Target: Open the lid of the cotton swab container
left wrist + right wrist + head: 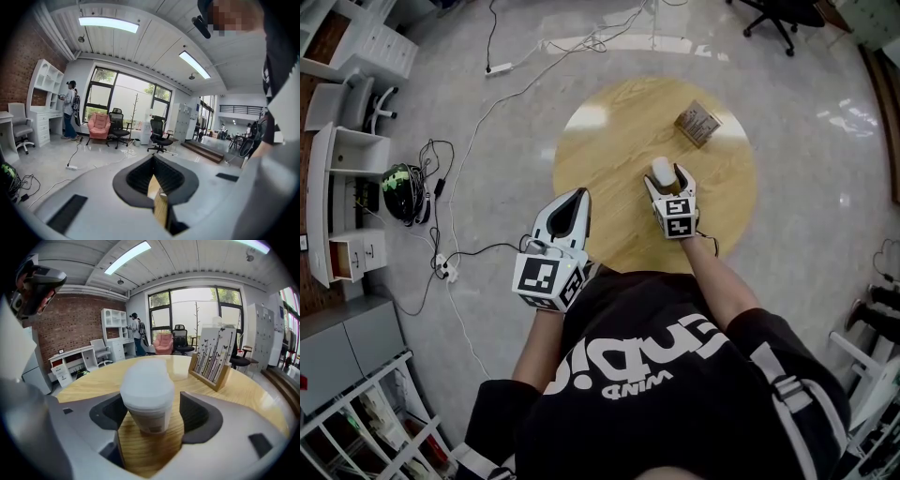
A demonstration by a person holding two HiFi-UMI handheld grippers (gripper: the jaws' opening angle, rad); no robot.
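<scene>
The cotton swab container is a small cup with a white domed lid, standing upright near the middle of the round wooden table. My right gripper is open and reaches around it from the near side. In the right gripper view the container stands between the two dark pads, with a narrow gap showing on each side, and its lid is on. My left gripper hangs over the table's near left edge. It is shut with nothing in it, and the left gripper view shows its jaws closed together.
A wooden box with a floral print stands on the far side of the table, behind and to the right of the container. Cables and a power strip lie on the floor at left, near white shelving.
</scene>
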